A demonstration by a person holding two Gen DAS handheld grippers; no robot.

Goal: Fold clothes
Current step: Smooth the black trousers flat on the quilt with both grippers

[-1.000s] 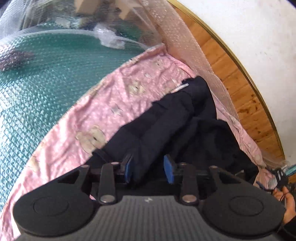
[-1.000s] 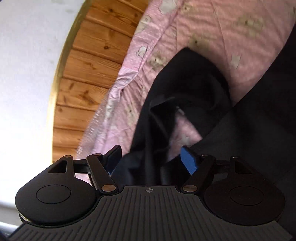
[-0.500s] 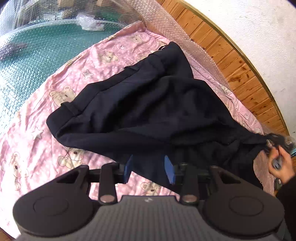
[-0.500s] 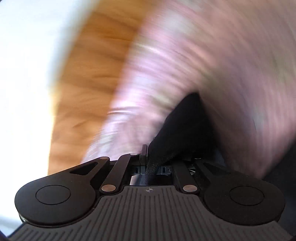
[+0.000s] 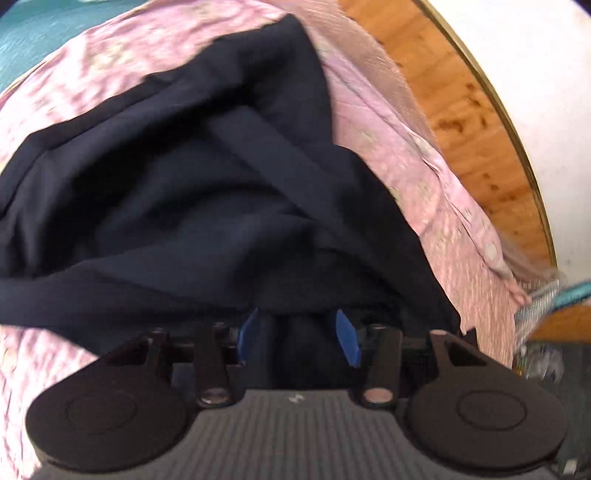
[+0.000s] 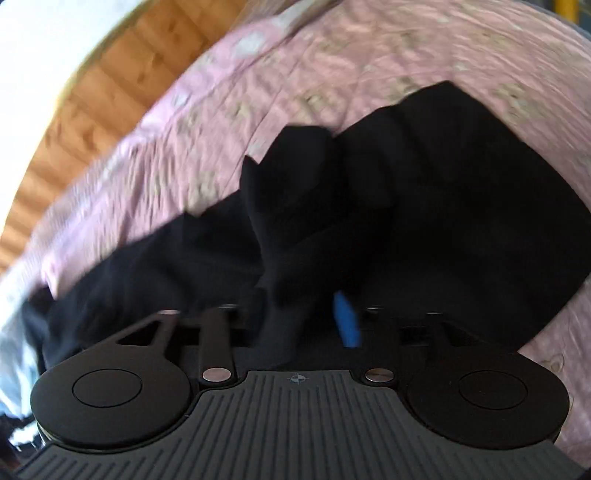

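A dark navy garment [image 5: 207, 192] lies crumpled on a pink bear-print sheet [image 5: 436, 206]. My left gripper [image 5: 297, 338] has its blue pads [image 5: 347, 336] apart with navy cloth bunched between them. In the right wrist view the same garment [image 6: 424, 206] looks black and spreads over the pink sheet [image 6: 258, 85]. My right gripper [image 6: 306, 325] has a strand of the cloth running between its jaws; one blue pad [image 6: 347, 325] shows, the other is hidden by cloth.
A wooden floor [image 5: 461, 92] and a white wall [image 5: 535, 55] lie beyond the sheet's right edge. Teal bubble-wrap surface [image 5: 22, 33] shows at the far left. Both views are motion blurred.
Both grippers have swung across the sheet with the garment. The garment has bunched up closer to the left gripper. The right gripper's jaws, shut half a second ago, stand a little apart now.
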